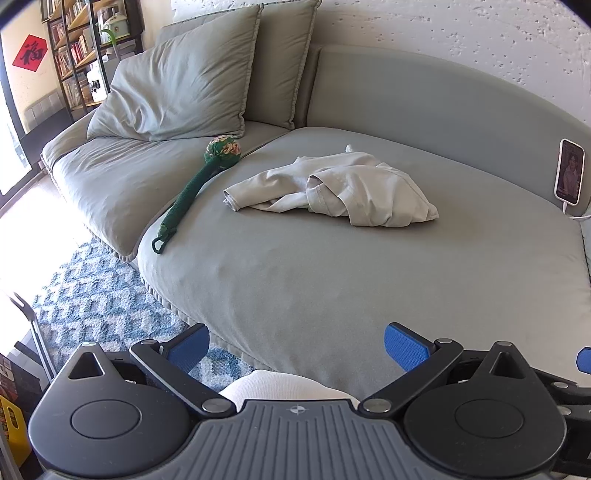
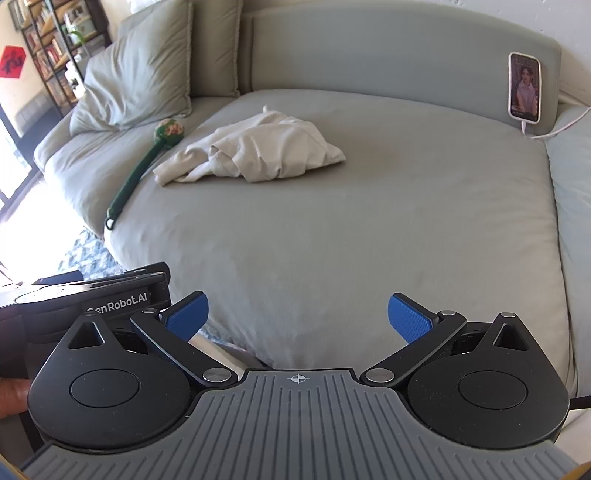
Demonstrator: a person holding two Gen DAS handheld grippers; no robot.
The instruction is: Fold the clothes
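A big gray-green sofa [image 1: 332, 266] fills the room, with a soft wide seat and a tall back. Two puffy pillows [image 1: 177, 77] lean at its left end. Behind it is a bumpy white wall [image 1: 443, 29]. A blue and white zigzag rug [image 1: 96, 295] lies on the floor. A bookshelf [image 1: 74, 48] full of books stands far left, next to a red paper sign [image 1: 30, 55]. Bright sun pours in from the left.

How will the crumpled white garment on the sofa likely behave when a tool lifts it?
The white garment is probably floppy: it lies in soft creases and overlapping folds. It looks thin, so likely light. Pinched at one spot, the rest would probably hang and drag across the sofa cushion.
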